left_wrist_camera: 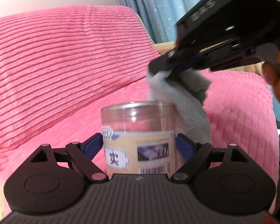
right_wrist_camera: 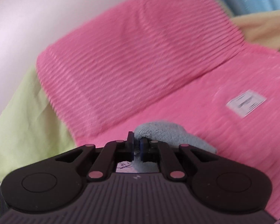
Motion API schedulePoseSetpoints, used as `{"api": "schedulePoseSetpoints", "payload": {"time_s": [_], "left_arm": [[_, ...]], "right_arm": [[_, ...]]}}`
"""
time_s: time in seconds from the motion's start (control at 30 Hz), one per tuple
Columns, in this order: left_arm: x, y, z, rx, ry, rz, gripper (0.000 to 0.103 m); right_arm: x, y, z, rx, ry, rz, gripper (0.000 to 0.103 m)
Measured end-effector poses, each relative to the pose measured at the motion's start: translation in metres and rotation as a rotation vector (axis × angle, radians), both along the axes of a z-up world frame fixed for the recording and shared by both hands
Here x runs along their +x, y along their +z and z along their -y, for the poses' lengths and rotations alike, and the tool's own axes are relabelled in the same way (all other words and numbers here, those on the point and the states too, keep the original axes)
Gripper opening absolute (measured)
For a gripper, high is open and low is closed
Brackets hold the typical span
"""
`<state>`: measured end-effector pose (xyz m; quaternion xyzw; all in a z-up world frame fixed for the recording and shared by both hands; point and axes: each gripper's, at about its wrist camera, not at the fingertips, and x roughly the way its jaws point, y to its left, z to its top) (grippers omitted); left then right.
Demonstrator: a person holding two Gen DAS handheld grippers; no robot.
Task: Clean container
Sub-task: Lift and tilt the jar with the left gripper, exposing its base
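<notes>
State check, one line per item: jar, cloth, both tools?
clear jar: upright, no lid on, clamped at its labelled sides
grey cloth: pinched, hanging against the jar's rim and right side
left tool: shut on the jar
right tool: shut on the cloth

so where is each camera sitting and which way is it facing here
Left wrist view: sits on the left gripper, looking forward over its fingers at the clear container they clamp; the right gripper and a hand show at right.
Right wrist view: sits on the right gripper, looking along its fingers, pinched on the grey cloth, toward the pink cushion; no hand shows.
Shared: the grey cloth, the pink cushion, the blue curtain.
</notes>
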<state>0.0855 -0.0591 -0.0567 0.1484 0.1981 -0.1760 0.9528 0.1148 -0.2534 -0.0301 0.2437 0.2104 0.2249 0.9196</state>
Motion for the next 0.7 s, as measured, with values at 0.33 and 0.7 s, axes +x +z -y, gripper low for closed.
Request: {"api": "schedulePoseSetpoints", "payload": {"time_s": [0.33,0.7], "left_arm": [[0.023,-0.012,0.018,0.025,-0.025,0.008,0.090],[0.030,-0.017,0.019,0.039,-0.019,0.008,0.085]], "right_arm": [[0.008,-0.007,0.027,0.069,-0.096,0.031,0.005],[0.006,-0.014,0.036,0.084,-0.103,0.047,0.005]]}}
